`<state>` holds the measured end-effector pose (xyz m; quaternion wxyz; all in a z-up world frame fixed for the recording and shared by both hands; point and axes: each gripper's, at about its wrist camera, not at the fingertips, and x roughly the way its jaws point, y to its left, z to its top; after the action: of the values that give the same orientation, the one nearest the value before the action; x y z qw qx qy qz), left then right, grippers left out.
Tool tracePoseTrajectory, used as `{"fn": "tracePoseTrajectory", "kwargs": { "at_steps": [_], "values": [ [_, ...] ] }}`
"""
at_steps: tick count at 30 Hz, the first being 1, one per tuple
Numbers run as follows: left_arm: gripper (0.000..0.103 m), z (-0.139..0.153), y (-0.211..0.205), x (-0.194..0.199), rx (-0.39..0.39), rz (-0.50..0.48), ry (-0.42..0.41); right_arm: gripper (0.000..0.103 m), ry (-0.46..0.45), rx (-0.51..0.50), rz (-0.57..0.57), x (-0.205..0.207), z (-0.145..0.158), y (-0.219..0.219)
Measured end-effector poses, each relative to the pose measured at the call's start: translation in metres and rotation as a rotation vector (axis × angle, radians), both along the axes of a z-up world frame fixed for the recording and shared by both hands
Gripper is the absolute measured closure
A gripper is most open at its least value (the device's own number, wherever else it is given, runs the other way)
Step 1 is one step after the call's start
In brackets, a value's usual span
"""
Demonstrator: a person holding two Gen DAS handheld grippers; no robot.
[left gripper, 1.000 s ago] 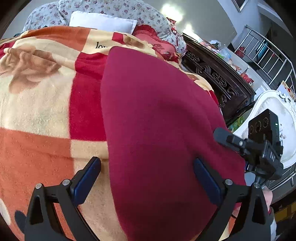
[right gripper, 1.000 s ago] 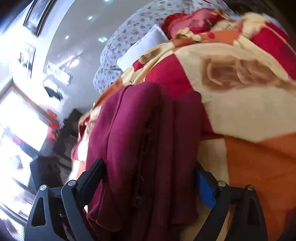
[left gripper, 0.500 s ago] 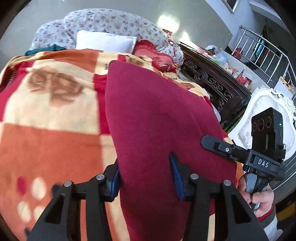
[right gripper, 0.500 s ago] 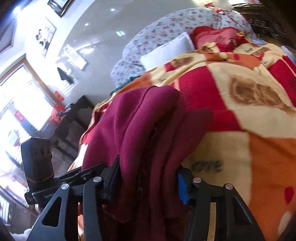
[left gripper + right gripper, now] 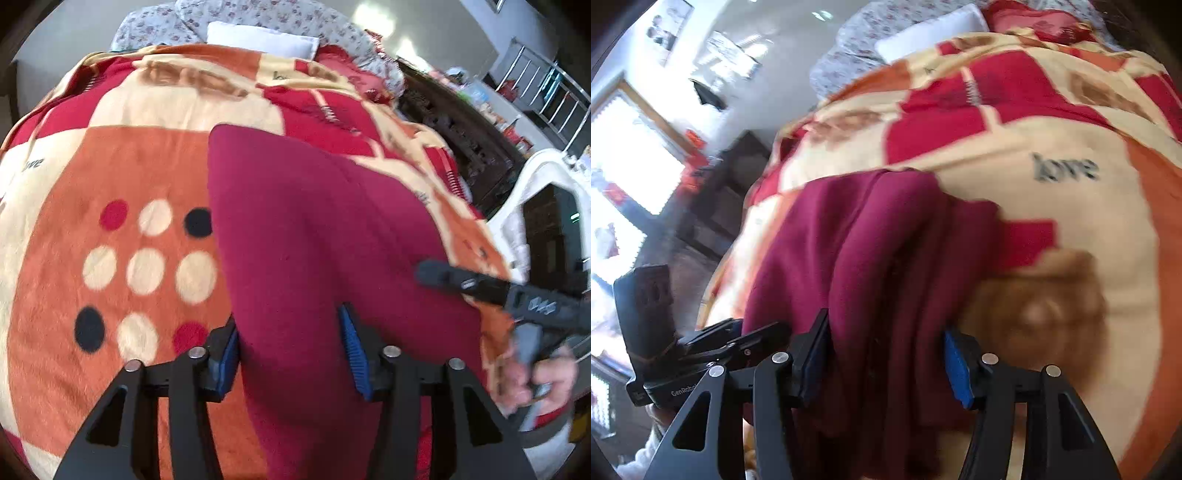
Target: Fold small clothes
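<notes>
Your left gripper (image 5: 291,350) is angling downward, both blue pads pressing against a bunched fold, its jaws having just eased slightly apart after a sharp closing. Your right gripper (image 5: 886,362) is doing likewise, pads clamping a thicker bundle. In the left wrist view, your right hand (image 5: 532,376) is squeezing that gripper's handle.

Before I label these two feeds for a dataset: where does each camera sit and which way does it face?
Left wrist: rides the left gripper, looking down over the maroon garment on the patterned blanket; the person's other hand shows at right.
Right wrist: rides the right gripper, facing the same garment, bunched; the left gripper's camera block shows at left.
Shared: garment, blanket, white pillow.
</notes>
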<state>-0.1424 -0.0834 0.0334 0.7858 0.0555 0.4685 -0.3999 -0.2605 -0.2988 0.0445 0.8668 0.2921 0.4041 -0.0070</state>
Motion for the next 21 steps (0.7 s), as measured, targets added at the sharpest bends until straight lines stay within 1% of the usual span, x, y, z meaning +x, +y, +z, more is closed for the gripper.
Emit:
{"fn": "tracePoseTrajectory", "kwargs": {
  "at_steps": [2, 3, 4, 5, 6, 7, 8, 10, 12, 14, 16, 17, 19, 21],
  "values": [
    [0.044, 0.006, 0.004, -0.008, 0.010, 0.015, -0.061, 0.041, -0.033, -0.018, -0.034, -0.017, 0.017, -0.007],
    [0.043, 0.013, 0.006, -0.012, 0.029, 0.026, -0.106, 0.040, -0.044, -0.027, -0.055, -0.024, 0.026, -0.011],
    [0.042, 0.018, 0.007, -0.016, 0.043, 0.036, -0.146, 0.040, -0.047, -0.037, -0.073, -0.030, 0.036, -0.013],
    [0.039, 0.023, 0.007, -0.019, 0.054, 0.043, -0.186, 0.040, -0.045, -0.052, -0.080, -0.034, 0.047, -0.014],
    [0.037, 0.029, 0.006, -0.023, 0.058, 0.045, -0.221, 0.039, -0.049, -0.069, -0.074, -0.037, 0.056, -0.012],
    [0.032, 0.034, 0.004, -0.027, 0.054, 0.040, -0.246, 0.039, -0.061, -0.090, -0.053, -0.037, 0.064, -0.006],
    [0.031, 0.036, 0.003, -0.029, 0.051, 0.038, -0.252, 0.039, -0.075, -0.107, -0.027, -0.033, 0.071, 0.000],
    [0.031, 0.038, 0.000, -0.032, 0.043, 0.040, -0.256, 0.039, -0.100, -0.137, 0.034, -0.021, 0.075, 0.018],
    [0.031, 0.035, -0.002, -0.037, 0.038, 0.041, -0.252, 0.039, -0.093, -0.157, 0.074, -0.005, 0.070, 0.029],
    [0.031, 0.031, -0.004, -0.043, 0.046, 0.022, -0.247, 0.040, -0.061, -0.177, 0.082, 0.013, 0.057, 0.038],
    [0.031, 0.025, -0.008, -0.049, 0.053, 0.001, -0.243, 0.043, -0.019, -0.219, 0.088, 0.032, 0.041, 0.041],
    [0.031, 0.023, -0.011, -0.053, 0.058, -0.007, -0.247, 0.045, 0.006, -0.224, 0.086, 0.040, 0.033, 0.039],
    [0.030, 0.019, -0.015, -0.058, 0.070, -0.013, -0.280, 0.046, 0.060, -0.240, 0.063, 0.051, 0.016, 0.033],
    [0.028, 0.015, -0.018, -0.063, 0.083, -0.027, -0.296, 0.048, 0.101, -0.263, 0.053, 0.056, 0.003, 0.026]
  ]
}}
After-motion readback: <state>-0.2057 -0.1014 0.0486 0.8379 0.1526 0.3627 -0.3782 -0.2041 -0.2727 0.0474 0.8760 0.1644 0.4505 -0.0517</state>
